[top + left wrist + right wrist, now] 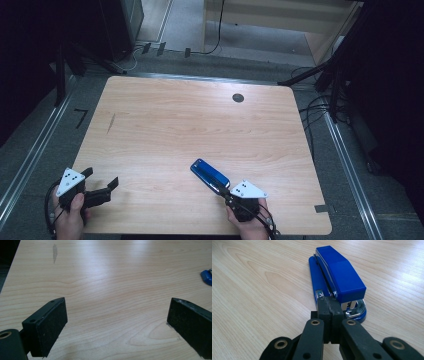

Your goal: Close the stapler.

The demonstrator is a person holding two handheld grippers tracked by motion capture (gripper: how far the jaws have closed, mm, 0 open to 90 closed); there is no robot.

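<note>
Light wood-grain table (pixel 200 125) occupies the middle of the high view, with grey floor (pixel 45 150) on both sides and cables (pixel 310 115) trailing past its far right corner. A round dark grommet (pixel 238 98) sits near the far edge, and a short dark streak (pixel 110 123) marks the left part of the top.

Blue stapler (pixel 210 174) lies flat on the table near the front edge, right of centre, its long axis running diagonally away from the person. In the right gripper view the stapler's metal rear end (pixel 352 306) sits directly at the jaw tips.

Right gripper (pixel 223 190), held in the right hand (pixel 247 222), has its jaws pressed fully together; the closed tips touch the near end of the stapler, with nothing between the pads.

Left gripper (pixel 102 185), held in the left hand (pixel 70 217), is at the front left corner of the table, well apart from the stapler. Its jaws stand wide, with bare table between the pads (pixel 51 330). The left gripper view shows the stapler's blue corner (pixel 207 277) at the right edge.
</note>
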